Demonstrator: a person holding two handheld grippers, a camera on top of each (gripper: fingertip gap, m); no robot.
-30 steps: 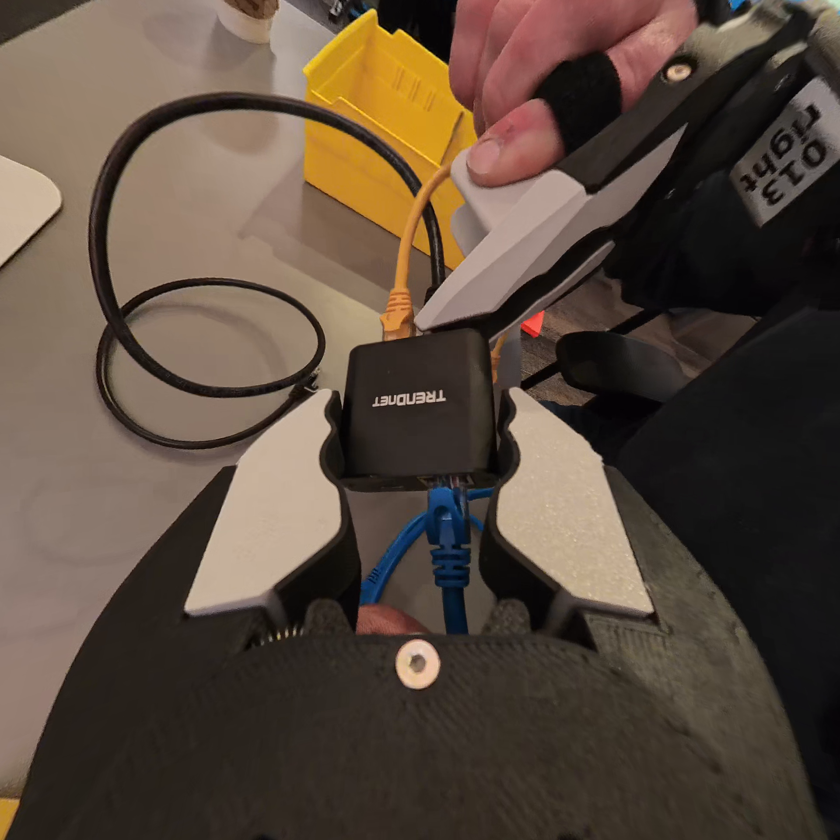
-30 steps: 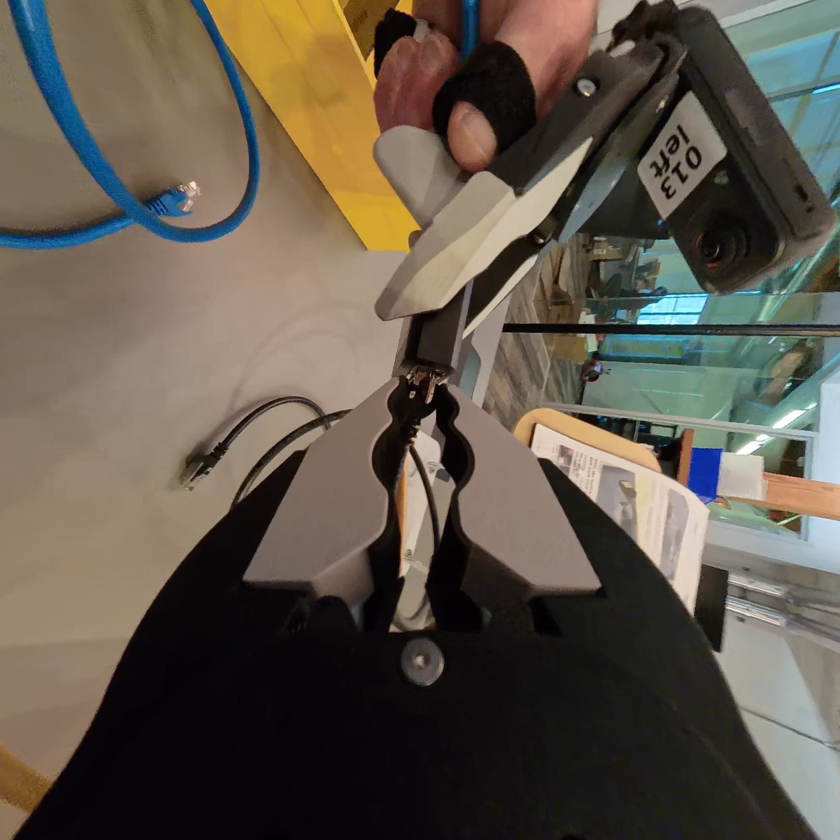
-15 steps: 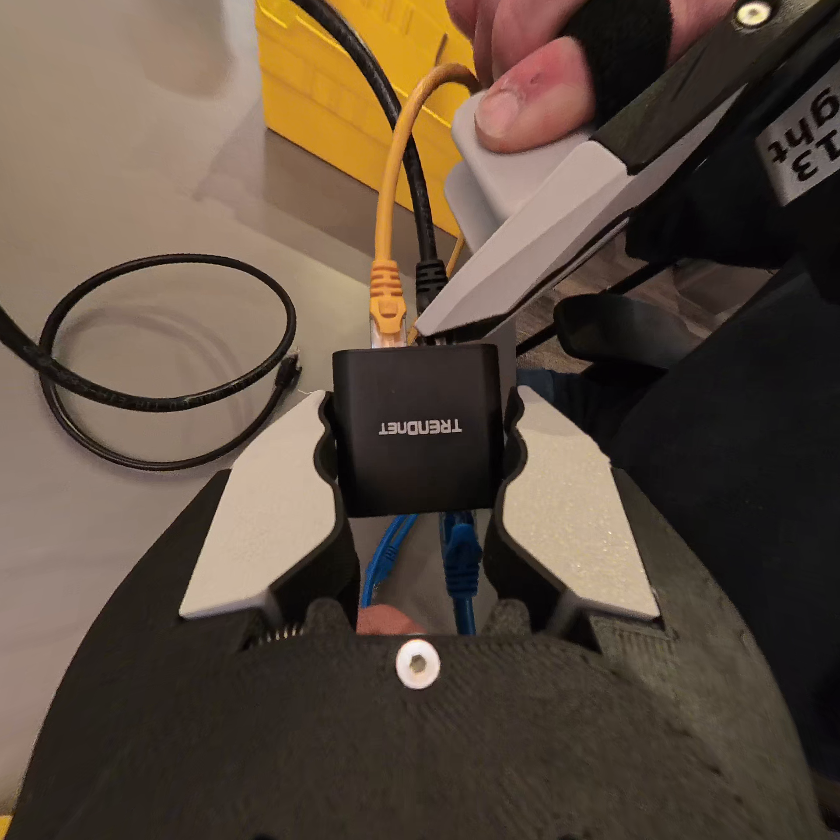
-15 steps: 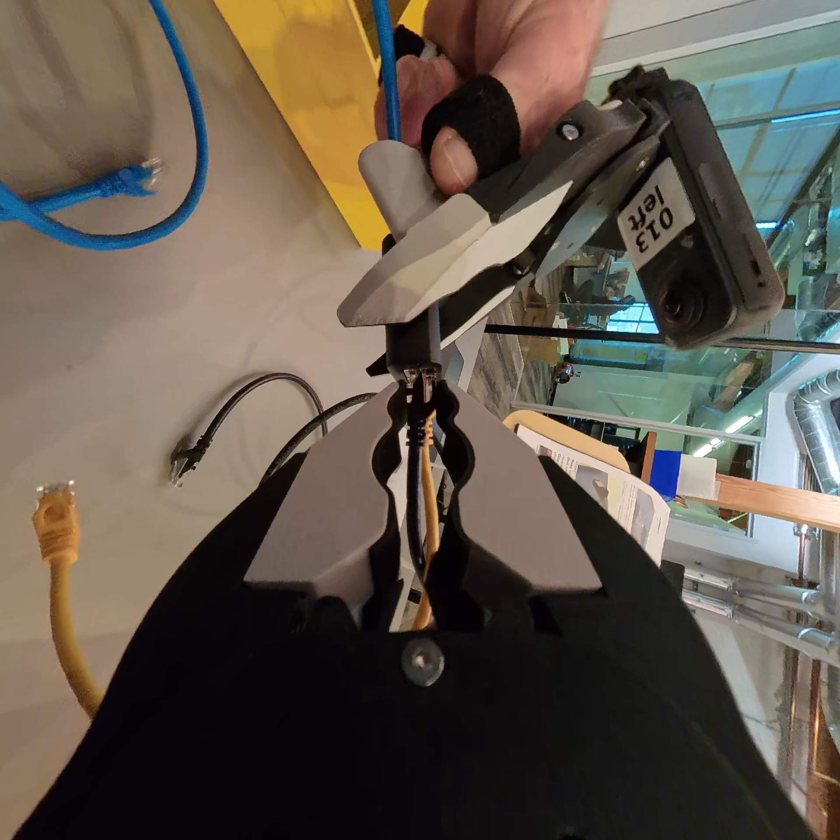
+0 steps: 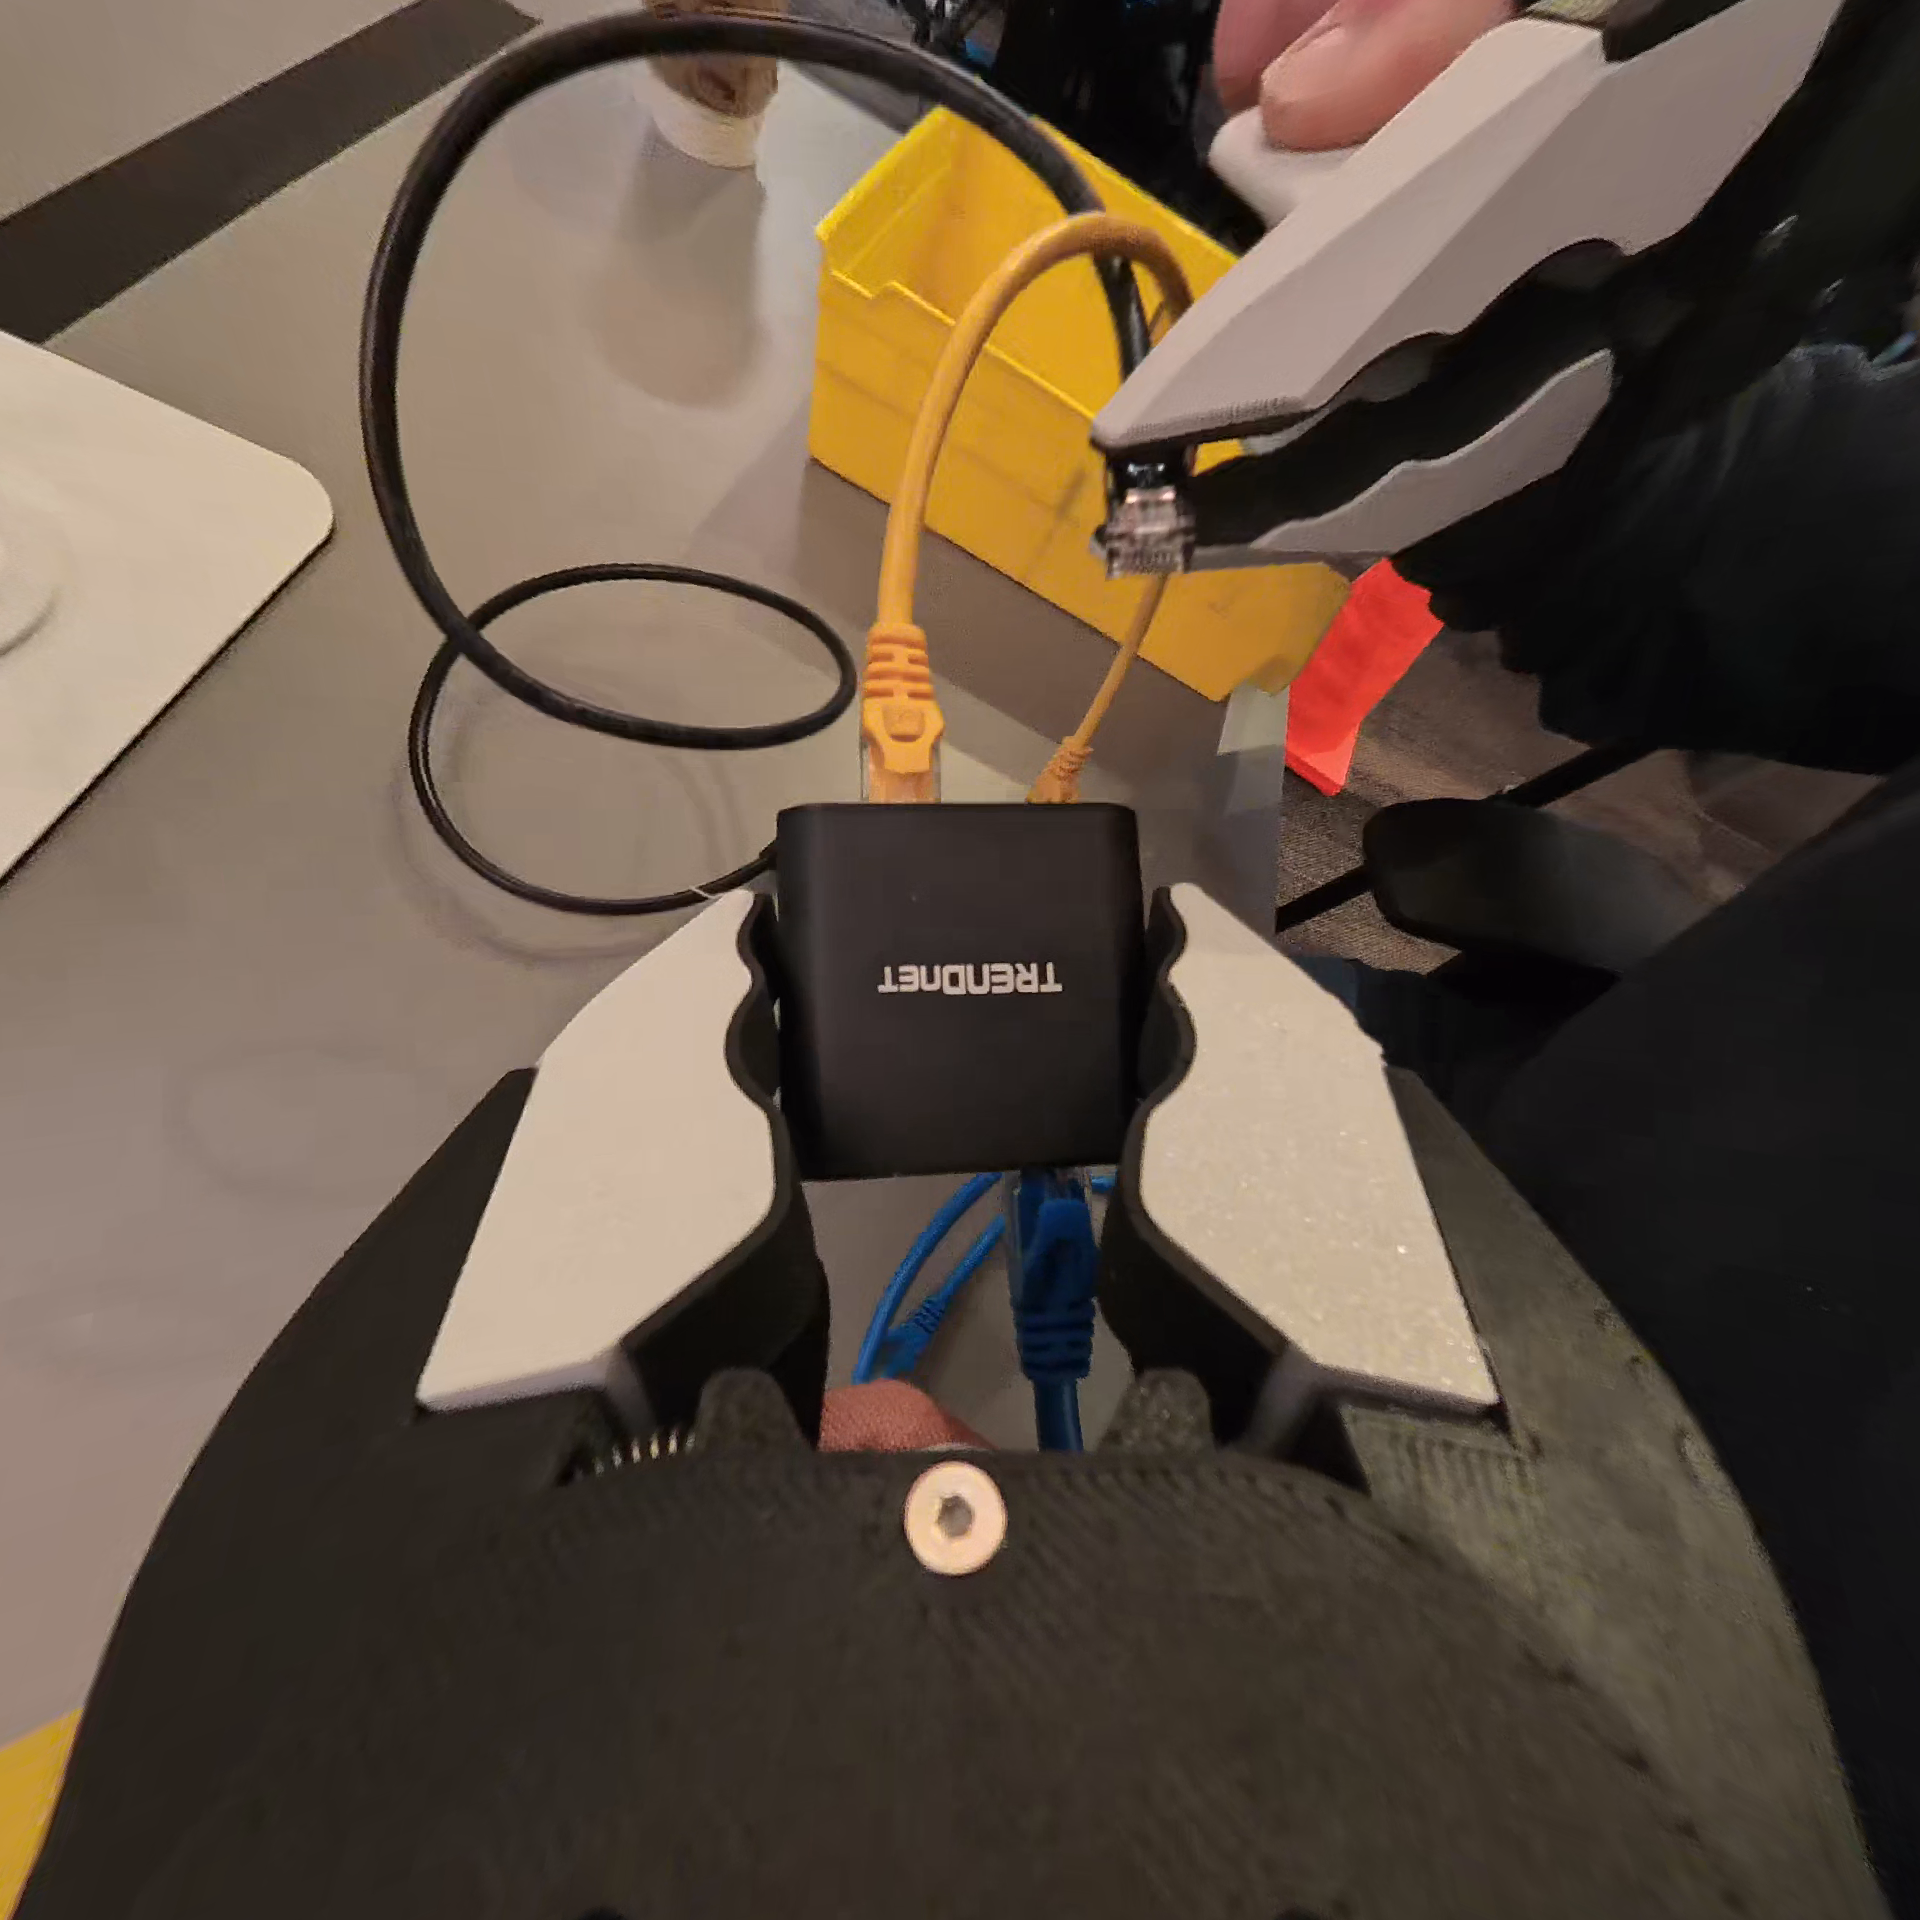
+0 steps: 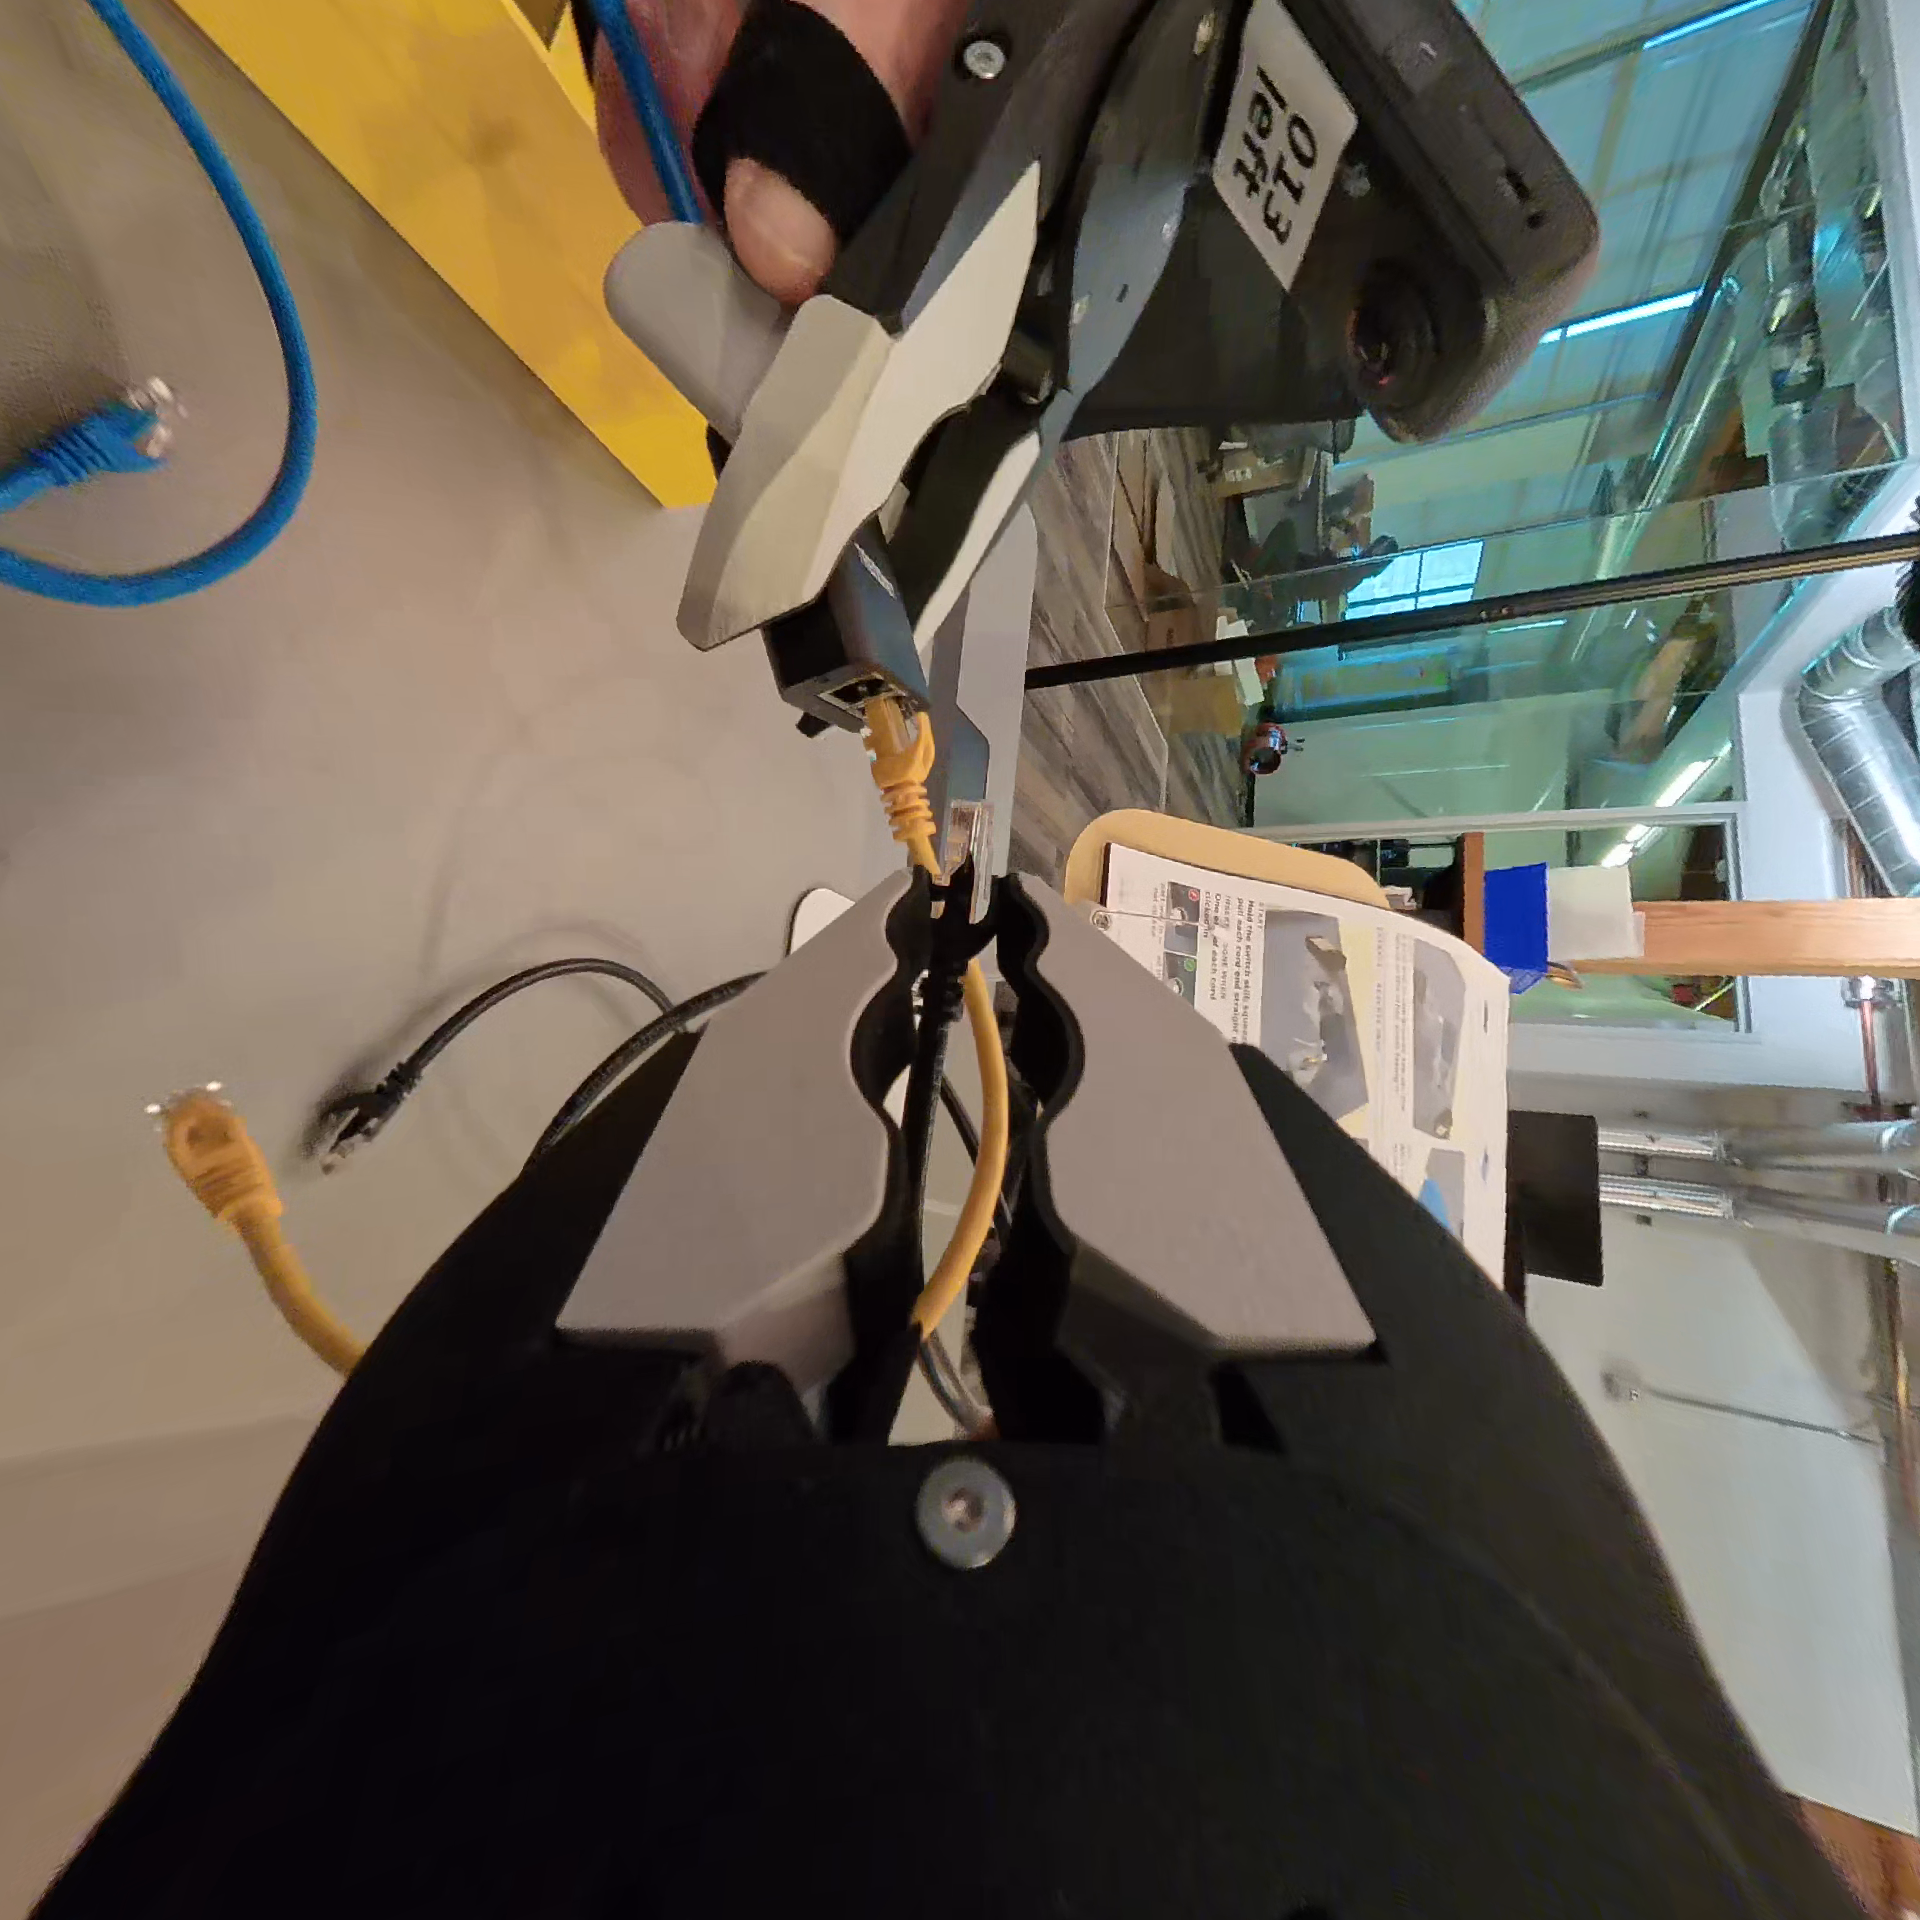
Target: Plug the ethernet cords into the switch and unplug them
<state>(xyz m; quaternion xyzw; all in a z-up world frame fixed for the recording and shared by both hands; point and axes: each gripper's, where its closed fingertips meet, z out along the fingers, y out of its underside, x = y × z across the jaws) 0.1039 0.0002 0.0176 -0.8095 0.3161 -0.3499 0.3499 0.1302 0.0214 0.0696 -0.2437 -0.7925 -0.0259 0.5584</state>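
Note:
My left gripper (image 5: 961, 914) is shut on the black switch (image 5: 956, 997) and holds it above the grey table. An orange cord (image 5: 902, 717) is plugged into the switch's far side and a blue cord (image 5: 1055, 1288) into its near side. My right gripper (image 6: 961, 894) is shut on the plug (image 6: 966, 831) of the black cord, a short way from the switch (image 6: 842, 665) and not touching it. In the left wrist view the right gripper (image 5: 1143, 468) is up and to the right of the switch, with the plug (image 5: 1143, 520) sticking out of its tips.
A yellow bin (image 5: 997, 364) stands behind the switch. The black cord (image 5: 623, 644) loops over the table (image 5: 260, 987). Loose orange (image 6: 213, 1143), black (image 6: 358, 1112) and blue (image 6: 104, 436) plugs lie on the table. A printed sheet (image 6: 1320, 1039) is beyond the table edge. The grippers' ends are close to 7 centimetres from one another.
The black cord's plug was at the switch's far side beside the orange one. My right gripper has pulled it out and moved it up and to the right. The left gripper still holds the switch.

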